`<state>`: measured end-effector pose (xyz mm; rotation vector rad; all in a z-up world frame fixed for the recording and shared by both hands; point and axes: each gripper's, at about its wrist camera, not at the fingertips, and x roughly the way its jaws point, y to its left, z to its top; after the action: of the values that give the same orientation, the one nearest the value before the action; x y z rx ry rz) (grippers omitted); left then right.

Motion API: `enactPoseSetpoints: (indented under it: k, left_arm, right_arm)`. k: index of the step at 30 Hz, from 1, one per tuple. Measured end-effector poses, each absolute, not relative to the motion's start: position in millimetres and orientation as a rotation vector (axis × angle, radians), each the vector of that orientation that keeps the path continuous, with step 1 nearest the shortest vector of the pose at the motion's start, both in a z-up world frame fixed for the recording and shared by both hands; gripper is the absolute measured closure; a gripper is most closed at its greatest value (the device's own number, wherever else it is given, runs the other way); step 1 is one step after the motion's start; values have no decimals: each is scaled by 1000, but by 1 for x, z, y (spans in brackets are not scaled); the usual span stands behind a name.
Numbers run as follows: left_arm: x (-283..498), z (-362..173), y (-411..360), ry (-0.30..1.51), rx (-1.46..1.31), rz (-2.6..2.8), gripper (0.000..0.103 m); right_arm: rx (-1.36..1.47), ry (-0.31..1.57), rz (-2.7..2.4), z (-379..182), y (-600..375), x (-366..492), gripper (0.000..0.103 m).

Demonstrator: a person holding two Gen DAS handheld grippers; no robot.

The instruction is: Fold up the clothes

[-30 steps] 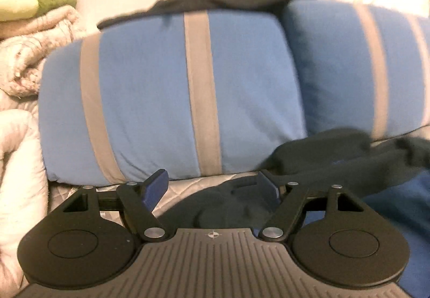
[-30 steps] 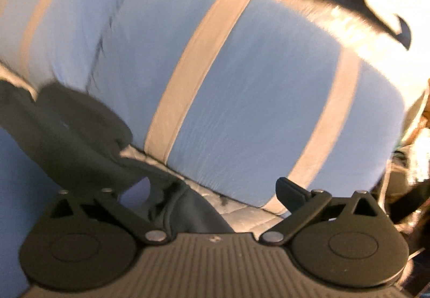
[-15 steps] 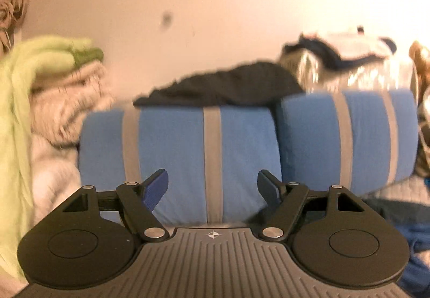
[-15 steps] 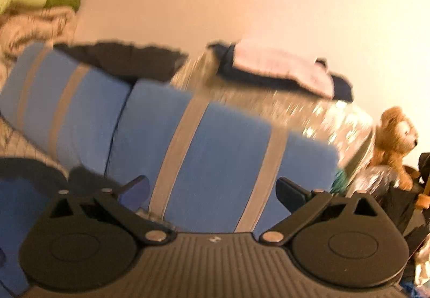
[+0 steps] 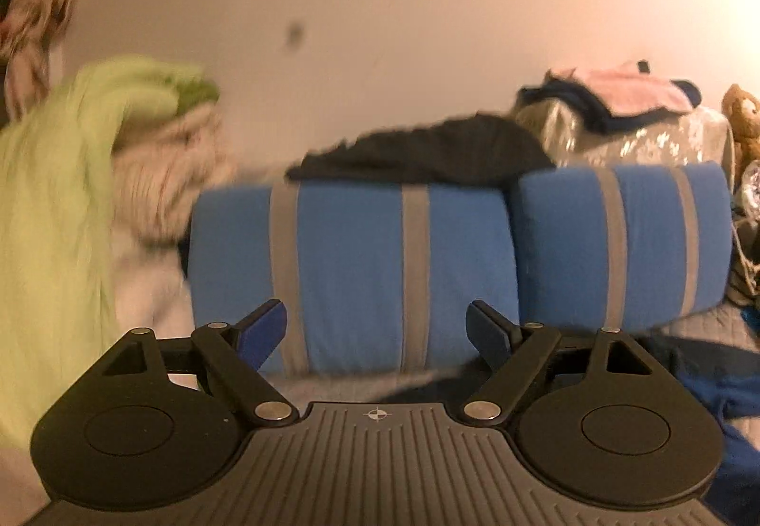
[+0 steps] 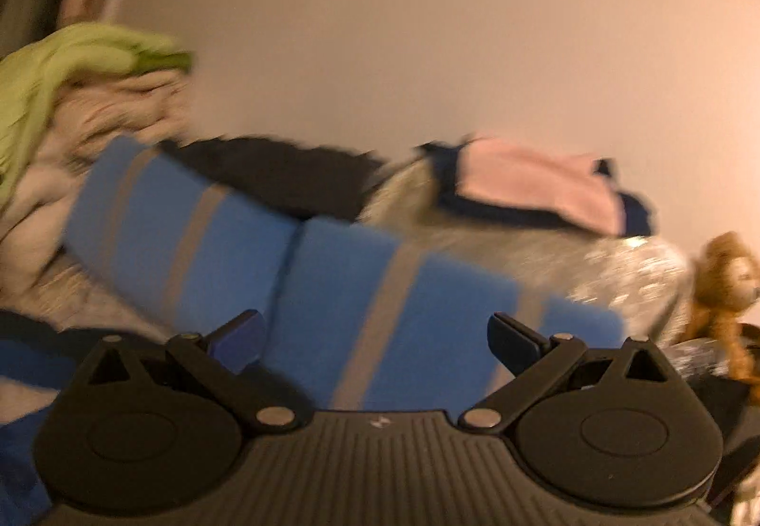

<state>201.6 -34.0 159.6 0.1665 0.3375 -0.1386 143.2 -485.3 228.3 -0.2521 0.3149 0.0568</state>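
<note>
Down at five o'clock of our left gripper (image 5: pixel 375 326) and eight o'clock of our right gripper (image 6: pixel 375 338), the dark garment (image 5: pixel 688 357) lies low on the bed, both sets of fingers spread open and empty.

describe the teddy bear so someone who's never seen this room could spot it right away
Start at the two blue pillows with grey stripes propped against the wall. Follow them to the right end, past the shiny silver bundle topped with pink and navy clothes. The teddy bear sits just beyond, at the far right: a brown, furry toy, the only thing there that is not fabric or bedding.
</note>
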Motion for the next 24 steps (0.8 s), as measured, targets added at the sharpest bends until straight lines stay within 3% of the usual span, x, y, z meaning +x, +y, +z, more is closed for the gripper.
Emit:
enactPoseSetpoints:
  k: [10,16,24]
  left_arm:
    - [145,81,50,349,-28,-13,20]
    - [127,58,95,357,-160,88,20]
    - [112,30,161,380,-392,249,20]
  right_arm:
    - [-187,389,272,95,-406,151,0]
    - [-210,393,343,51,-358,158,0]
    - [-13,361,330,-3,-351,171,0]
